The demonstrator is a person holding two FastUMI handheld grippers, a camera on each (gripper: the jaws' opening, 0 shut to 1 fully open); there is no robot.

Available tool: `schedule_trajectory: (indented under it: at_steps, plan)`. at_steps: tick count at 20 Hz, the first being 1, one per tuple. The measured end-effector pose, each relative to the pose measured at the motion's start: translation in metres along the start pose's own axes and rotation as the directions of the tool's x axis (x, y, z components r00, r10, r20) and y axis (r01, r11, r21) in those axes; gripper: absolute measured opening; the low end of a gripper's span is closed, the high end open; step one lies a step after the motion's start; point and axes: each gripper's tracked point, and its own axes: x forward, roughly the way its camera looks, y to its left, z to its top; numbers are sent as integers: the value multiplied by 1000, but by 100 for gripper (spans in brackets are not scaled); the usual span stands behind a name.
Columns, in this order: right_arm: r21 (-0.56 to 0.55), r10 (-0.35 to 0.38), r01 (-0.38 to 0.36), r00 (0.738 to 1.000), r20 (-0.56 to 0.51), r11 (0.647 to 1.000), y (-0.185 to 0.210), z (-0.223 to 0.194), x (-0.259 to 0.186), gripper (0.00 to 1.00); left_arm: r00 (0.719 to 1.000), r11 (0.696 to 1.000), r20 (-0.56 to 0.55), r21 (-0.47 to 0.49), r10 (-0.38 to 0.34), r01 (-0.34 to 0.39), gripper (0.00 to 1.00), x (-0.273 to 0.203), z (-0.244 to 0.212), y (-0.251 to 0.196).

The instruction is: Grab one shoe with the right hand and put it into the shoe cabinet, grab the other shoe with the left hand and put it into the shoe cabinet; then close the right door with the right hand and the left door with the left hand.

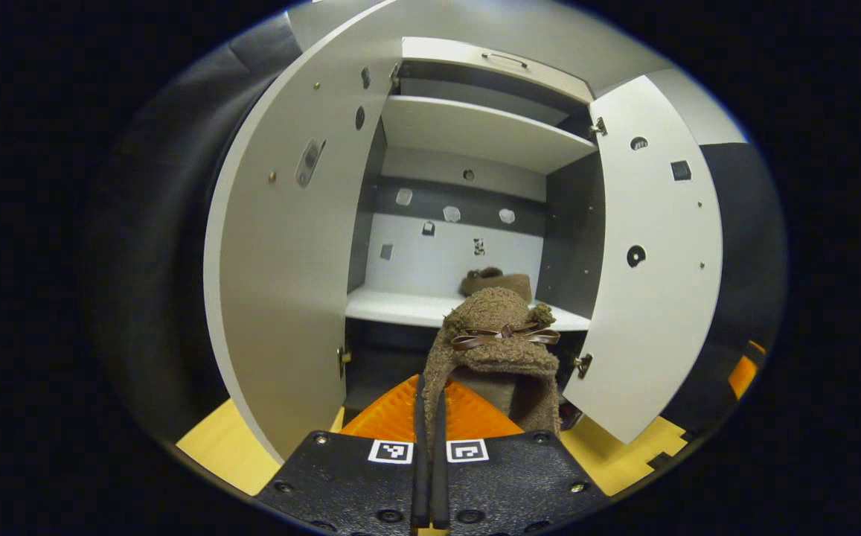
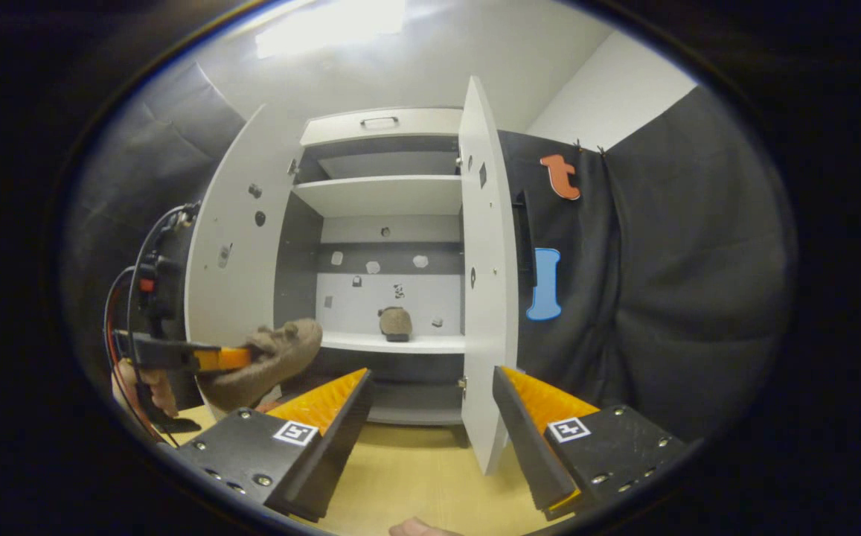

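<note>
A white shoe cabinet [image 1: 475,134] is seen straight ahead of both grippers, with both of its doors swung wide. One shoe [image 1: 495,284], a brown fuzzy slipper, is already set on the lower shelf [image 1: 393,305] toward the back, so the first placement appears done.

The second slipper [image 1: 501,335] is held by the left gripper [image 1: 430,417], whose jaws are pressed nearly together and pinch the slipper's edge. The slipper stands up just beyond the fingertips, in front of the lower shelf and not yet on it. In the right gripper view the same slipper [image 2: 274,361] is seen carried toward the opening from the left.

The right gripper [image 2: 430,417] is held empty, its jaws spread wide, with the edge of the right door [image 2: 486,298] showing between them, farther off.

Left to do, by this judgement: the second slipper is to be set on the shelf, then the right door and the left door [image 1: 281,283] are to be closed.

The slippers are woolly and soft, with a thin glossy ribbon bow on the held one. The cabinet panels are smooth, flat and rigid, with small metal hinges. The floor [image 2: 415,476] is pale yellow and smooth.
</note>
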Motion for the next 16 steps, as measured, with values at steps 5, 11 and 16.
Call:
schedule_trajectory:
  at_steps: [5, 11, 16]
  plan:
    - [32, 15, -15, 1000, 19, 999, 1, 8, -5, 96, 999, 999, 39, -22, 26, -25, 2, 43, 47, -1]
    - [80, 51, -55, 997, 52, 995, 4, 15, -7, 96, 997, 990, 35, -125, 74, -69, 2, 133, 89, 5]
    - [70, 44, -49, 997, 70, 996, 2, 19, -8, 96, 984, 973, 30, -158, 173, -166, 2, 214, 97, 23]
